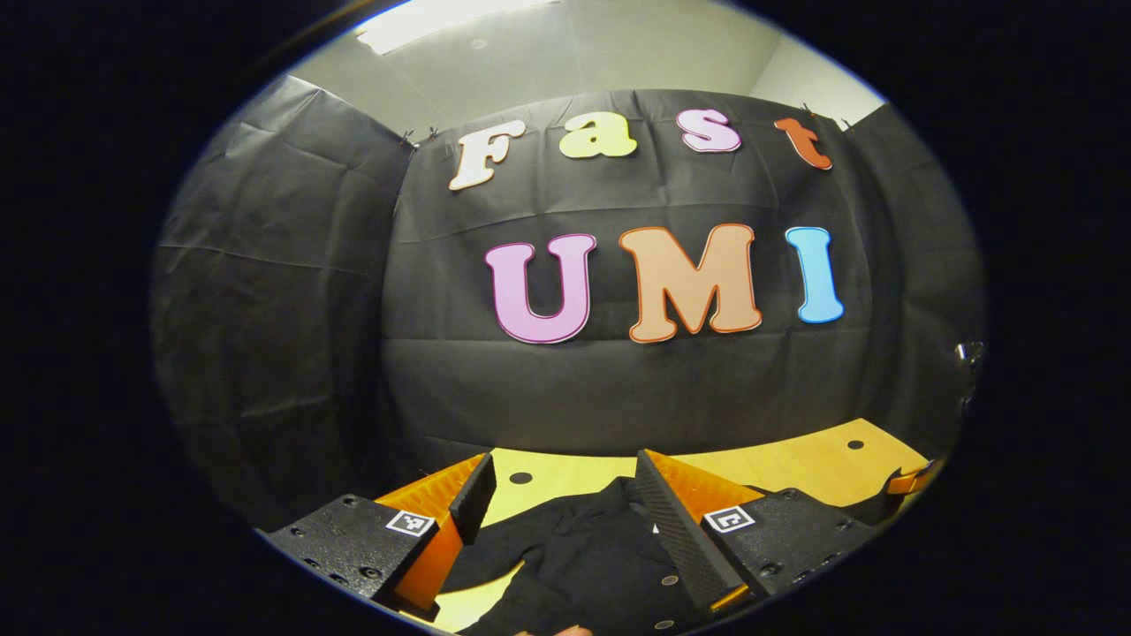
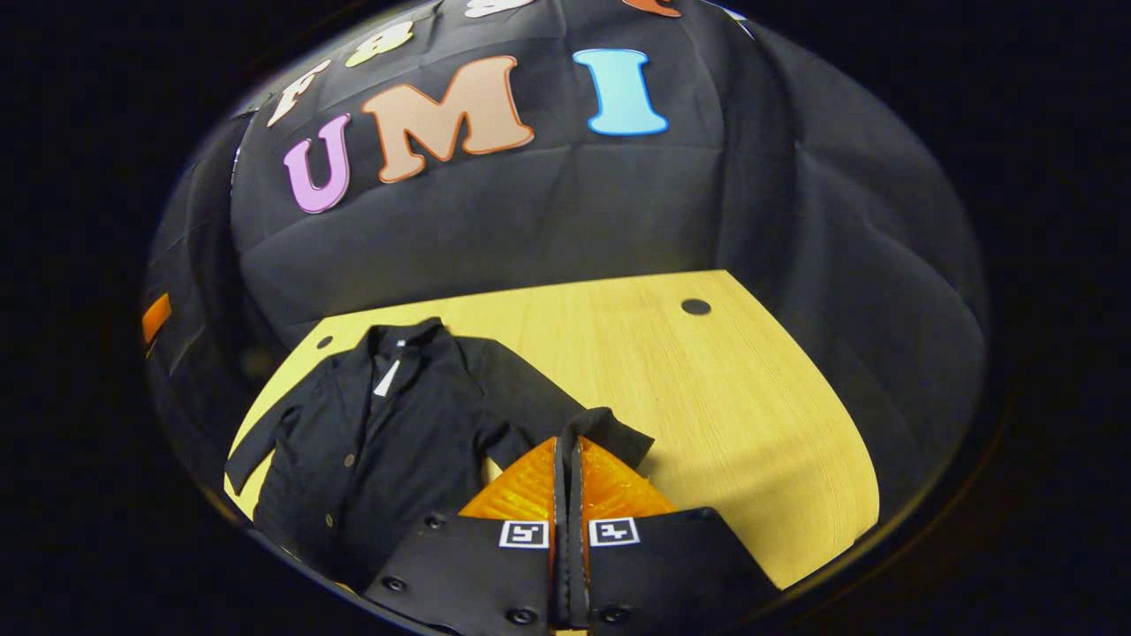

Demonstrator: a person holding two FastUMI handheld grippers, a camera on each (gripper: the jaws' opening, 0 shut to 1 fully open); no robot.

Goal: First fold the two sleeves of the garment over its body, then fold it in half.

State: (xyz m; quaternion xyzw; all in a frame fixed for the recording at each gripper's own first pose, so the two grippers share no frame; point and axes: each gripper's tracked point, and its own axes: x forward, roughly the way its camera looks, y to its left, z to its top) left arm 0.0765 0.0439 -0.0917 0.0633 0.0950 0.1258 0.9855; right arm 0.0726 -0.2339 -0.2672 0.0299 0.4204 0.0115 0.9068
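Wooden table (image 2: 751, 397) under black cloth walls. Left gripper view: left gripper (image 1: 558, 488), jaws wide apart, hovers over the dark garment (image 1: 583, 565), gripping nothing. Right gripper view: right gripper (image 2: 566, 450), jaws pressed together on the sleeve (image 2: 610, 428); the garment lies flat, collar toward the wall.

both views are dim, with strong fisheye bending toward the edges. in the left gripper view a bright ceiling light (image 1: 433, 19) glares at the upper left. in the right gripper view the surface (image 2: 707, 397) is evenly lit and the garment (image 2: 389, 433) reads as near-featureless black.
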